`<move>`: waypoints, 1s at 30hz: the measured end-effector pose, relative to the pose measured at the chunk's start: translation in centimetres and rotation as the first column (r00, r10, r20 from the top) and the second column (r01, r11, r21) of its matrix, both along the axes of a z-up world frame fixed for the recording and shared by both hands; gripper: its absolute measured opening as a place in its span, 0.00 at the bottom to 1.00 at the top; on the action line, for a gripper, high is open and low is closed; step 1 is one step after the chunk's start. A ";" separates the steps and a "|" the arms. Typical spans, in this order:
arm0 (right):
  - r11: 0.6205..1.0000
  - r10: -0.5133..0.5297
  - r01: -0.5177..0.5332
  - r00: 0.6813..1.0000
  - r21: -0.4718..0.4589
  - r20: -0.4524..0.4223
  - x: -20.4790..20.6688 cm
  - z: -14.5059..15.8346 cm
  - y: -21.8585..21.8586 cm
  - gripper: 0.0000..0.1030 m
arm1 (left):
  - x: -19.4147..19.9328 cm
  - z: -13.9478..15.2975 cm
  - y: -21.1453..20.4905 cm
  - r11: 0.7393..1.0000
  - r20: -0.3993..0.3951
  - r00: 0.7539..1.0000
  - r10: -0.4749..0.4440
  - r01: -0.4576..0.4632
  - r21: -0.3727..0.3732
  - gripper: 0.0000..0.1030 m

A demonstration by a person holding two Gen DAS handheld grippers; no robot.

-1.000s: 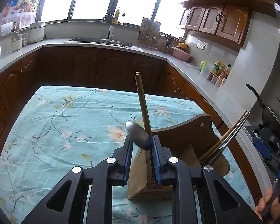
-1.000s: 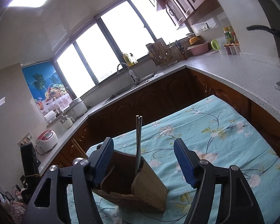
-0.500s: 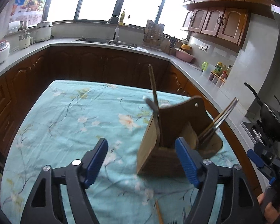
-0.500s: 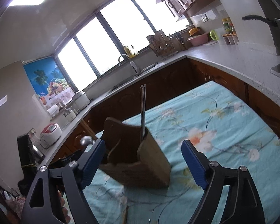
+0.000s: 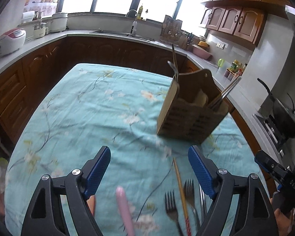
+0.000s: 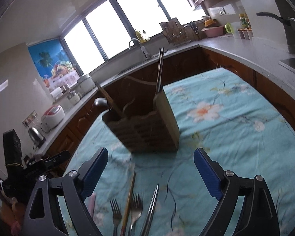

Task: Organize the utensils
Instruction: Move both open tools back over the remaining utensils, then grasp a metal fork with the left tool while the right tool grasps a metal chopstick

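A wooden utensil holder (image 5: 190, 116) stands on the teal floral tablecloth (image 5: 92, 118); it also shows in the right wrist view (image 6: 145, 125). A spoon (image 6: 100, 102) with a wooden handle leans in its left compartment, metal chopsticks (image 6: 159, 68) in its right one. My left gripper (image 5: 149, 171) is open and empty, hovering near the table's front edge. My right gripper (image 6: 151, 175) is open and empty too. Below them lie two forks (image 5: 172, 206), a wooden chopstick (image 5: 181, 192), metal chopsticks (image 6: 150, 210) and a pink handle (image 5: 124, 208).
Dark wood cabinets and a grey counter (image 5: 39, 39) ring the table. A rice cooker (image 5: 8, 41) stands on the left, a sink (image 5: 116, 32) at the back, a wok on the stove (image 5: 283, 116) at the right. The other gripper (image 5: 273, 167) shows at right.
My left gripper let go of the spoon in the holder, opened and drew back and down. Both views pulled away from the holder, so the loose utensils now show.
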State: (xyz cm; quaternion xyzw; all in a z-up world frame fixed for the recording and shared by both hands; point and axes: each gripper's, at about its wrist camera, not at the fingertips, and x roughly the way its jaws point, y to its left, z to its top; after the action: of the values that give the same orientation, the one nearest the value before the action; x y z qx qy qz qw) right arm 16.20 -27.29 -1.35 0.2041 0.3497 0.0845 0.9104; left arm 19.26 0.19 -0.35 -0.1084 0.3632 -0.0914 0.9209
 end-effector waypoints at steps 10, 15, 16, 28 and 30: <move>0.998 0.025 -0.026 0.999 -0.051 -0.033 -3.6 -1.0 1.6 0.88 | -4.7 -0.5 0.5 1.000 -0.038 0.999 0.006 -0.006 0.000 0.79; 0.998 0.016 -0.019 0.998 -0.061 -0.054 -4.7 -1.8 1.7 0.88 | -5.4 -1.1 0.8 1.000 -0.054 0.998 0.012 -0.012 -0.002 0.79; 0.998 0.013 -0.017 0.998 -0.064 -0.058 -4.9 -2.0 1.7 0.88 | -5.5 -1.4 0.8 1.000 -0.059 0.998 0.013 -0.014 -0.001 0.79; 0.995 0.022 -0.030 0.996 -0.096 -0.081 -5.8 -3.3 2.1 0.87 | -5.4 -3.3 -0.8 0.999 -0.094 0.995 -0.029 0.030 0.015 0.78; 0.994 0.022 -0.031 0.996 -0.106 -0.085 -5.6 -3.5 2.1 0.87 | -5.0 -3.6 -1.1 0.999 -0.104 0.994 -0.031 0.034 0.028 0.77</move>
State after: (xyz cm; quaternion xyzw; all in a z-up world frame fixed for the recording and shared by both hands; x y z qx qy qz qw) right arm 10.57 -25.19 -4.89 0.1539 0.3942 0.0691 0.9034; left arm 14.27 -0.89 -3.90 -0.0934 0.4135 -0.0951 0.9007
